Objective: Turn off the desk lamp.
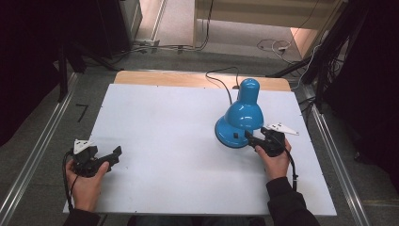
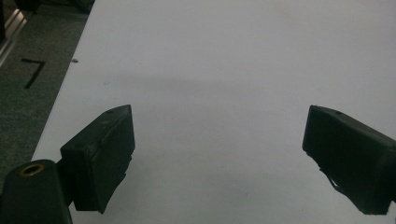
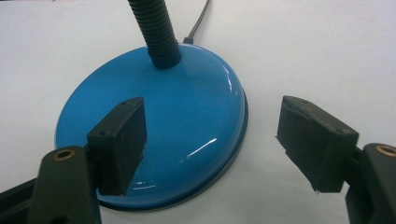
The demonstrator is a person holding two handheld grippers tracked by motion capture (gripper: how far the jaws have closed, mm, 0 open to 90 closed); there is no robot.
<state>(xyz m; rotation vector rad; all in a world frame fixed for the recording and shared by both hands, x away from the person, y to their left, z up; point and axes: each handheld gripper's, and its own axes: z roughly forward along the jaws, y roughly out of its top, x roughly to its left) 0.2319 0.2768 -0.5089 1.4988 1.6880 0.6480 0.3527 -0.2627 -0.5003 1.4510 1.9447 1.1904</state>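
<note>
Step in hand: the right hand-held gripper (image 3: 210,149) is at the blue desk lamp (image 1: 241,115), jaws spread wide around the near edge of the lamp base (image 3: 187,126); I judge this the approach to a grasp or a press on the base, not yet a hold
Right hand-held gripper: wide open, holding nothing; one jaw hangs over the base's top, the other stands off its rim over bare surface; whether the first jaw touches the enamel I cannot tell
Left hand-held gripper (image 2: 217,154): jaws wide apart, empty; only the white surface (image 2: 224,70) lies ahead of it; it sits well apart from the lamp
Lamp position: directly ahead of the right hand-held gripper, base just beyond its jaws; the shade (image 1: 244,113) leans over the base; the black cord (image 1: 221,80) trails off behind
Next move, as I judge it: close the jaws on the thin rim, or shift onto the neck for a surer hold; glossy enamel may slip
Materials and shapes: base a shallow round dome, smooth and shiny; neck (image 3: 156,32) a ribbed flexible tube, dark blue; shade bell-shaped, glossy; jaw pads black, blocky, matte; surface flat, white, matt
</note>
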